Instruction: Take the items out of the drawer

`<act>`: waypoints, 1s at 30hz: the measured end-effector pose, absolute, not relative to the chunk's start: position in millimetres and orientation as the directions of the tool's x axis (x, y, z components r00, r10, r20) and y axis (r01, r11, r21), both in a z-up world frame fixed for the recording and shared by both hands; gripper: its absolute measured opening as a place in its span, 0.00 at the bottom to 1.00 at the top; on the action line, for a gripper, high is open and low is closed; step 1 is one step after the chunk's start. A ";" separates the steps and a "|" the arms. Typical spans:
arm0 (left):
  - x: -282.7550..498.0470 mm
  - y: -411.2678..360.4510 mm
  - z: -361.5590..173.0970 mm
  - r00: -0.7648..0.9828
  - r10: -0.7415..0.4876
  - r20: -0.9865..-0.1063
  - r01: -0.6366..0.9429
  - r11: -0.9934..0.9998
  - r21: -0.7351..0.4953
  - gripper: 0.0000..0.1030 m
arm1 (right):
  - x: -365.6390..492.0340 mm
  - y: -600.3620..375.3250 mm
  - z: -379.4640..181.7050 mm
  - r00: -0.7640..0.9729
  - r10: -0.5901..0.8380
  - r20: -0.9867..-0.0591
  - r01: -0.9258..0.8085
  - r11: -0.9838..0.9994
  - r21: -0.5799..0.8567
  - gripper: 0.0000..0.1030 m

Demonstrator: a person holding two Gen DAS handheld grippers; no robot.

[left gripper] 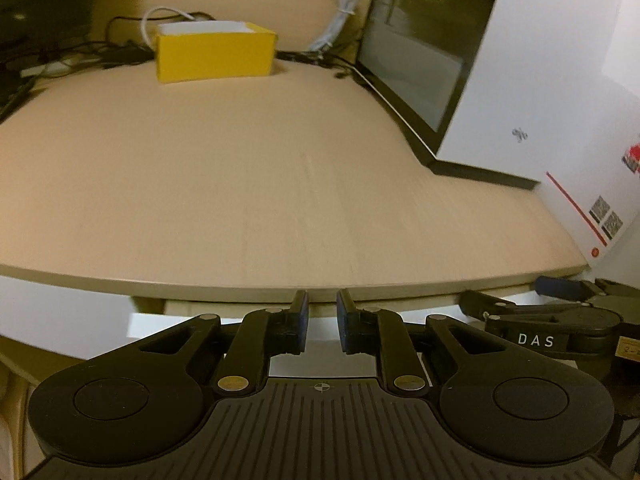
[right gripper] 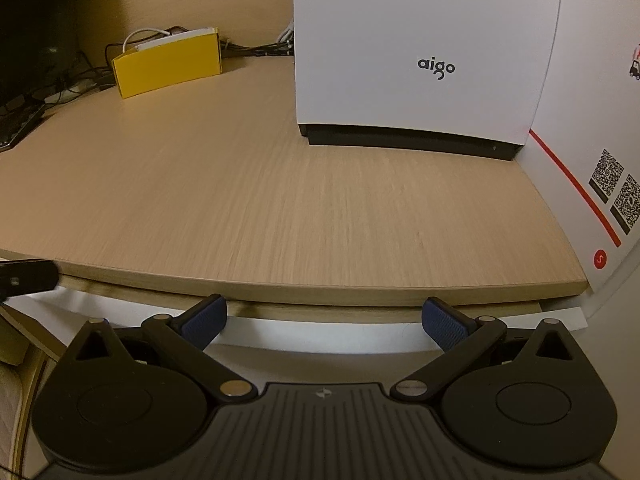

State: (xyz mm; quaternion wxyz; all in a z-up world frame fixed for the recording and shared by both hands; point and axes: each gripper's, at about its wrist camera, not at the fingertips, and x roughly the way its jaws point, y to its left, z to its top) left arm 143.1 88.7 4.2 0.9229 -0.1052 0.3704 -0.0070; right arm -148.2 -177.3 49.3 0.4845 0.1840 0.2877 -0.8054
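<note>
The drawer shows only as a white strip (right gripper: 320,334) under the front edge of the light wooden tabletop (right gripper: 280,208); nothing of its inside or contents is visible. My left gripper (left gripper: 322,305) is level with that table edge, its blue pads almost together with a narrow gap and nothing between them. The white strip (left gripper: 148,326) runs behind it. My right gripper (right gripper: 324,314) is spread wide open in front of the drawer strip, just below the tabletop, and holds nothing. It also appears at the right of the left wrist view (left gripper: 520,294).
A yellow box (left gripper: 216,56) with white contents stands at the back of the table among black cables (left gripper: 80,50). A tall white "aigo" case (right gripper: 420,52) with a dark glass side (left gripper: 420,48) stands on the right. Beside it is a white panel with QR codes (right gripper: 616,188).
</note>
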 end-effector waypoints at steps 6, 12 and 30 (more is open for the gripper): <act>151.6 81.0 -2.1 0.705 -0.085 -0.704 -0.058 0.983 -0.176 0.17 | -149.8 -176.6 49.5 -0.473 -0.666 -0.577 0.881 -0.377 -0.287 1.00; 151.2 78.7 -3.3 0.698 -0.068 -0.712 -0.056 0.987 -0.149 0.16 | -150.0 -175.6 48.4 -0.483 -0.668 -0.567 0.875 -0.387 -0.290 1.00; 148.5 84.2 -1.8 0.680 -0.090 -0.728 -0.085 0.976 -0.200 0.15 | -152.8 -176.0 52.3 -0.471 -0.642 -0.605 0.881 -0.371 -0.292 1.00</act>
